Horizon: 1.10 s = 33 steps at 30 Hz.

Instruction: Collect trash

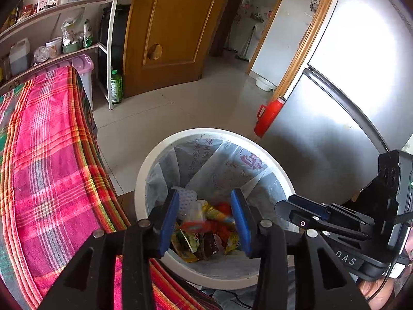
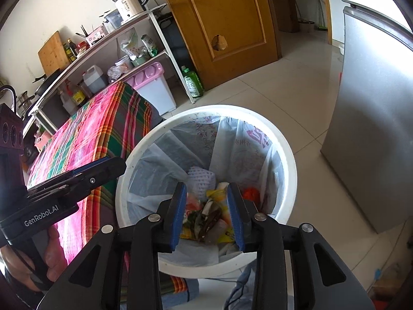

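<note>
A white trash bin (image 1: 206, 132) (image 2: 219, 108) with a clear printed liner stands on the floor beside the table. Wrappers (image 1: 206, 242), a white foam net (image 2: 200, 179) and an orange scrap (image 2: 251, 193) lie at its bottom. My left gripper (image 1: 205, 196) hangs over the bin, jaws apart. A blurred red wrapper (image 1: 197, 226) shows in the gap, and neither pad presses on it. My right gripper (image 2: 206, 188) is also over the bin with its blue pads apart. A brownish wrapper (image 2: 209, 217) shows between them, loose among the trash. Each gripper appears at the edge of the other's view.
A table with a pink plaid cloth (image 1: 51, 168) (image 2: 103, 129) borders the bin on the left. A silver fridge (image 1: 335, 129) (image 2: 374, 129) and a red thermos (image 1: 268, 116) are to the right. Shelves, a pink-lidded bin (image 2: 152, 82), a green bottle (image 1: 116, 86) and a wooden door (image 1: 175, 33) stand behind.
</note>
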Motion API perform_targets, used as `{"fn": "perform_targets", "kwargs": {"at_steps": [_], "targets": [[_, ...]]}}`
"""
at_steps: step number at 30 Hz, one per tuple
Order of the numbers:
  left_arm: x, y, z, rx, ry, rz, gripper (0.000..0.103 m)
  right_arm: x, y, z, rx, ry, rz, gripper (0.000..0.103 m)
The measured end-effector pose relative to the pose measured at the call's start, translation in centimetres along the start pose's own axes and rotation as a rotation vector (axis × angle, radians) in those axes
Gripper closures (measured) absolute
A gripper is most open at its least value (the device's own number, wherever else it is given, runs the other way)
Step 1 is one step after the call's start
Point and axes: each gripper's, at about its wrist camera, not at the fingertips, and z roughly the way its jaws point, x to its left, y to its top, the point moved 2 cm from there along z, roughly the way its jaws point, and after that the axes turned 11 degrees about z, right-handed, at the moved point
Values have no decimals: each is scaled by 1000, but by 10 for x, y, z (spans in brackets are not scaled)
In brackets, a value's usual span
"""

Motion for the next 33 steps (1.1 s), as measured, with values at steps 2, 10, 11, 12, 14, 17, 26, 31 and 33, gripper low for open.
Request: {"fn": "perform_targets", "kwargs": {"at_steps": [2,10,11,12,14,17,26,31,33], "targets": [[0,0,-5,-11,1,2,59,2,0,-5,-15,-2,-5,69],[-1,-4,-38,-75,14,17,59,22,-6,-36,-87,-11,-48,69],[-2,-6,-43,-83,16,19,59,26,-8,-40,-96,-10,-55,69],[-2,-8,-49,-91,18,22,59,30,-10,-45,-106,-8,-65,69],[-4,-13,-59,-104,28,31,59,36,-14,-53,-119,-2,-77,69],[-7,-22,-74,-118,42,44,59,47,-23,-64,-133,8,-98,69],[-7,-49,-116,-161,81,45,59,75,-56,-92,-177,15,-169,69],[-9,-65,-135,-181,105,51,57,81,-77,-100,-174,6,-193,69],[-11,-73,-142,-188,113,55,57,85,-85,-102,-174,0,-208,69]]}}
